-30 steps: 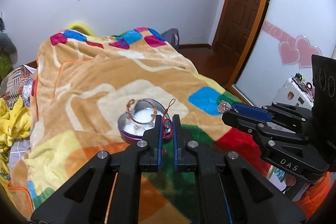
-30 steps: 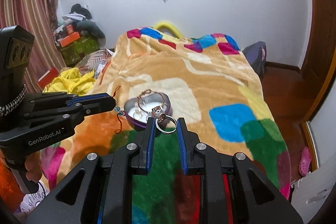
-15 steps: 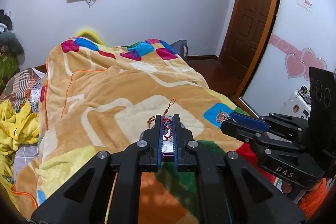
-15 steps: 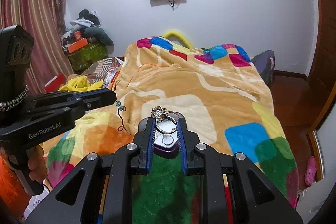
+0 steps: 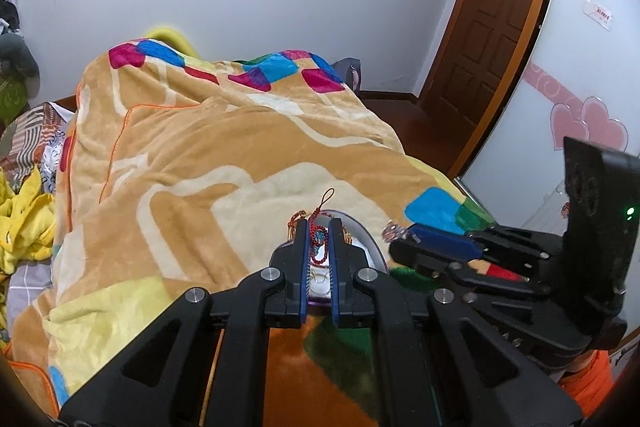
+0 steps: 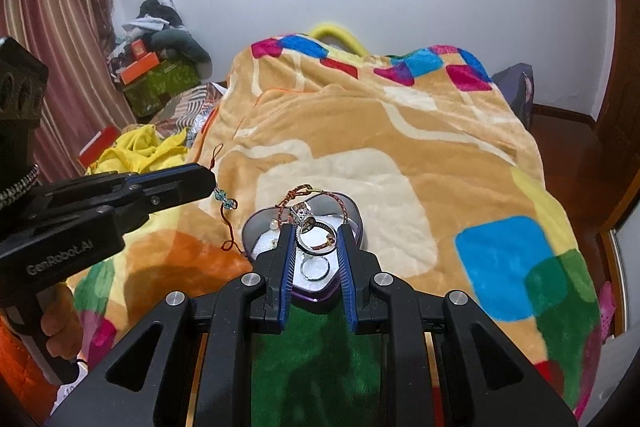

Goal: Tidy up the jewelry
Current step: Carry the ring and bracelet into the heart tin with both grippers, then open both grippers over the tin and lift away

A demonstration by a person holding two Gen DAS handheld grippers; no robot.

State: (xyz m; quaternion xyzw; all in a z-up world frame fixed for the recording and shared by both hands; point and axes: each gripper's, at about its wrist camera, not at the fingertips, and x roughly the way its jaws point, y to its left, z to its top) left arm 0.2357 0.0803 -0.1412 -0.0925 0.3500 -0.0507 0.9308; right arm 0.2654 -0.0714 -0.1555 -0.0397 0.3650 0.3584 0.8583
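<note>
Slippage is the danger: left gripper clamps a red cord charm, right gripper a ring, either could miss the heart-shaped box.

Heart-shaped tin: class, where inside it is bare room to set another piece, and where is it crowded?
Inside the heart-shaped tin, bare white lining shows along the left wall. The middle is crowded: bracelet at the far rim, loose ring near the point.
</note>
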